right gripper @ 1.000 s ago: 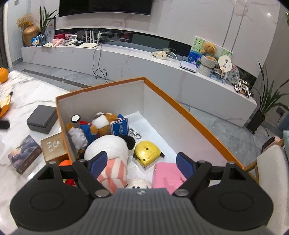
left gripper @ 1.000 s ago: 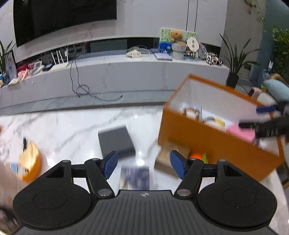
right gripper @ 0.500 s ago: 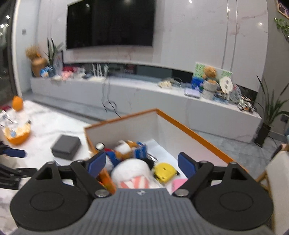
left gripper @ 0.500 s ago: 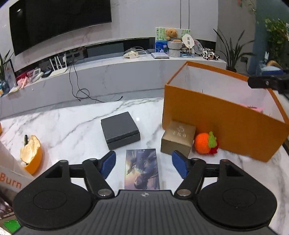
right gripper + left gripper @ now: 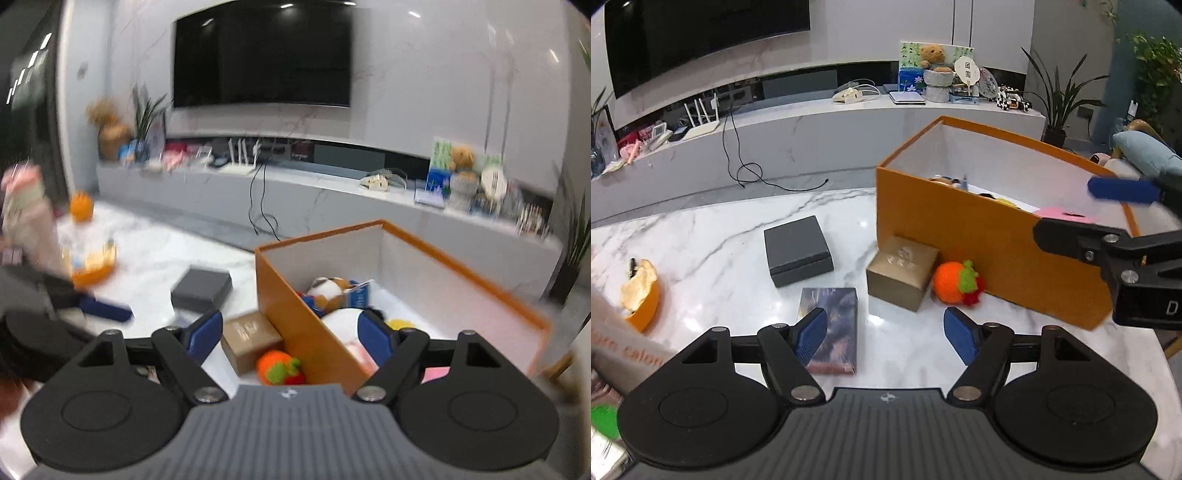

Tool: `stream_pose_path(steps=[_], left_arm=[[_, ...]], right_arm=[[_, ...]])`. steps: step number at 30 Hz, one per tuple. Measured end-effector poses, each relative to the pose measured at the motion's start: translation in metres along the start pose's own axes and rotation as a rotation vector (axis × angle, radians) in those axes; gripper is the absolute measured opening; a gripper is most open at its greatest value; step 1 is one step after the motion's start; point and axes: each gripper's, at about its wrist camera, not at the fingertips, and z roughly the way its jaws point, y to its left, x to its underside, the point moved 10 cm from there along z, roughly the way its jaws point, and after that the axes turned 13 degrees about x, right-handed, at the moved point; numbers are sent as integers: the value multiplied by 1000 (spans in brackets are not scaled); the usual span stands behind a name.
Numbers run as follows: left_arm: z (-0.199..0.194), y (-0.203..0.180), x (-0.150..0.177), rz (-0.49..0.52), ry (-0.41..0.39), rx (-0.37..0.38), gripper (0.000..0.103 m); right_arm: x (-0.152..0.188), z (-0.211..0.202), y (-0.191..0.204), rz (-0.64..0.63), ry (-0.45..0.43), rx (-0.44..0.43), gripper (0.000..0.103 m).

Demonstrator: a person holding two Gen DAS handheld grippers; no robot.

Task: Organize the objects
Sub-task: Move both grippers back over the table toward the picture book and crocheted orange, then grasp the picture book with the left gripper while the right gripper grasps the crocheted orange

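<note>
Though near, gold box (image 5: 903, 271) beyond left jaws.

Small box (image 5: 903, 271) left of knitted fruit (image 5: 955, 282), both before open box (image 5: 990, 240), book (image 5: 831, 325) nearer.

**A:** what's actually unreadable here? The orange box (image 5: 979, 236) hides most of its contents from the left wrist view, only slivers poke over the near wall.

**B:** yep, and in the right wrist view the whole frame is motion-smeared. The stuffed toys (image 5: 332, 291) inside the box are mush, and the right gripper's own finger (image 5: 373, 339) covers the white plush.

**A:** left of the box, the white carton (image 5: 624, 350) is cut by the frame edge, lettering half gone.

**B:** the right gripper (image 5: 1108, 210) runs off the right edge past the box too. Gold print on the tan box (image 5: 903, 271)? Too small.
</note>
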Motion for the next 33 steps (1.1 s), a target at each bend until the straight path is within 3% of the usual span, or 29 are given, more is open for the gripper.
stream_pose_path(steps=[2,4,6,8,10,11,14,16,25,33], left_arm=[[-14,-12,-2,-6,-29,28,85],[-25,-12,1,-46,-62,9,91],[-26,-10,4,-86,-64,23,91],[-24,-10,3,-41,-82,45,91],[-20,0,4,26,-123,-1,91],[-15,9,5,34,-123,-31,91],[3,27,9,2,-99,-10,91],[18,35,11,-11,-64,-7,90],[50,51,16,6,-8,20,90],[58,68,26,-60,13,40,90]], right_arm=[[-10,-23,-3,-57,-19,19,84],[-25,-49,-20,13,-72,33,90],[-22,-63,-32,102,-29,21,90],[-19,-65,-29,89,-16,-14,89],[-14,-56,-19,-45,-53,11,87],[-10,-46,-15,-104,-61,33,80],[3,-9,-6,-110,17,4,64],[9,20,2,-95,85,-20,59],[31,80,52,-203,176,-79,59],[53,102,63,-292,159,-18,58]])
